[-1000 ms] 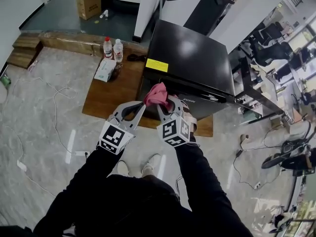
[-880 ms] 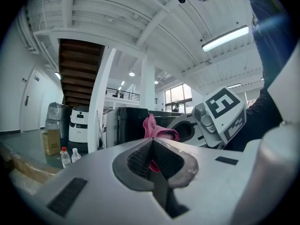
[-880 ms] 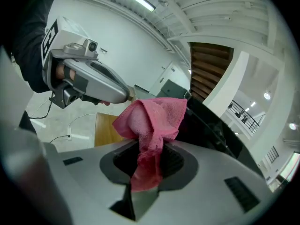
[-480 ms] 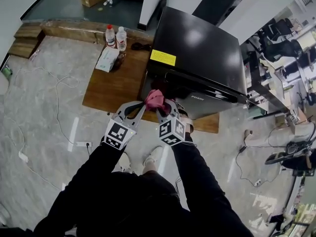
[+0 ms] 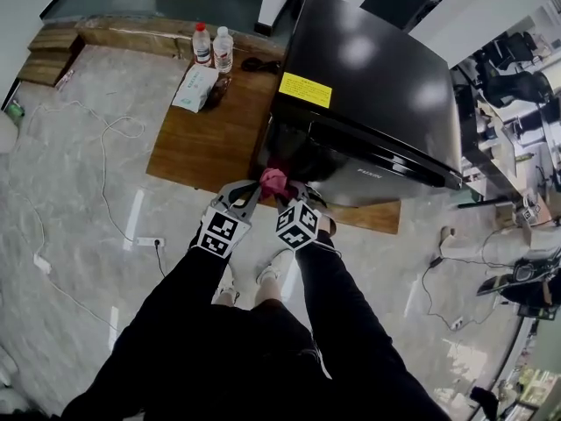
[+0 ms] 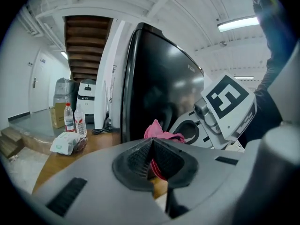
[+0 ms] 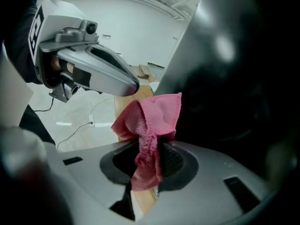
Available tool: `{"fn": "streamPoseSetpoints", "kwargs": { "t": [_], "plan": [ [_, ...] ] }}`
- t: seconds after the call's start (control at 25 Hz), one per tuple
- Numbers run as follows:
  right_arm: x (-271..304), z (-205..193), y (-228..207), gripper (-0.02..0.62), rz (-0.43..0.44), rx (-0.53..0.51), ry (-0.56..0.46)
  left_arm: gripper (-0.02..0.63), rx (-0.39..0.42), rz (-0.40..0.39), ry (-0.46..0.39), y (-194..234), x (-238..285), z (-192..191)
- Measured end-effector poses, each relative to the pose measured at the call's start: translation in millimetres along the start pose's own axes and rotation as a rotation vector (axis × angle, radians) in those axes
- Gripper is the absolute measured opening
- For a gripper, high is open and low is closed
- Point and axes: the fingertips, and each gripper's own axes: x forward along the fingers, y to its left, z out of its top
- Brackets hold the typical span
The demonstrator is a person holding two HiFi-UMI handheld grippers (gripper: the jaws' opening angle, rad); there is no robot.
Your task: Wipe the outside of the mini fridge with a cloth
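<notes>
1. Gripping a bunched fold of the pink cloth [image 7: 152,114], the right tongs [image 7: 149,146] are clamped shut on it, with a tail of fabric hanging down between the pads.
2. The left tongs [image 6: 152,146] are also closed. A strip of pink shows between their pads, so they appear to pinch the same cloth from the other side.
3. Both tips meet at the wad, which sits low on the front face of the mini fridge [image 5: 377,86], near the door's left edge. I cannot tell whether it is pressed against the door or only just beside it.
4. The fridge stands on a low wooden board [image 5: 202,143]. Two bottles [image 5: 213,46] and a packet of wipes [image 5: 195,89] lie well apart from the cloth at the board's far end.
5. Risks, as I judge them:
   - The wad is small, so a hard tip could ride past it and scuff the glossy door.
   - If the two tongs pull against each other, the cloth could slip out of one grip.
   - A bunched cloth wipes only a narrow stripe, so patches may be missed.
   - Working this low, a stroke could drag the cloth onto the board and pick up grit.
</notes>
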Motion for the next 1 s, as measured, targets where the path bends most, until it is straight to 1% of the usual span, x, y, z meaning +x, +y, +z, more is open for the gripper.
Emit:
{"fn": "streamPoseSetpoints", "kwargs": {
  "t": [0.2, 0.36, 0.48, 0.6, 0.68, 0.76, 0.88, 1.0],
  "plan": [
    [37.1, -22.4, 16.2, 0.100, 0.076, 0.082, 0.048, 0.006, -0.021, 0.014, 0.033, 2.9, 2.5, -17.9],
    [55.1, -33.3, 25.3, 0.101, 0.100, 0.109, 0.071, 0.006, -0.035, 0.033, 0.039, 5.2, -1.3, -20.3],
    [46.1, -27.1, 29.2, 0.104, 0.117, 0.120, 0.028, 0.006, -0.026, 0.033, 0.036, 4.6, -7.3, -12.1],
    [16.8, -10.2, 31.2, 0.104, 0.107, 0.116, -0.036, 0.006, -0.025, 0.029, 0.022, 3.0, -16.5, 1.0],
    [-12.1, 0.4, 29.3, 0.104, 0.075, 0.120, -0.076, 0.006, -0.025, 0.024, 0.006, -0.5, -24.3, 15.3],
    [-44.9, 8.0, 23.0, 0.104, 0.018, 0.121, -0.111, 0.006, -0.023, 0.012, -0.022, -7.4, -31.9, 34.0],
    [-96.5, 14.0, 9.0, 0.104, -0.096, 0.114, -0.150, 0.006, 0.001, -0.026, -0.054, -28.1, -41.8, 65.3],
    [-147.1, 13.4, -9.7, 0.104, -0.229, 0.099, -0.166, 0.006, 0.046, -0.091, -0.096, -57.9, -45.2, 97.8]
  ]
}}
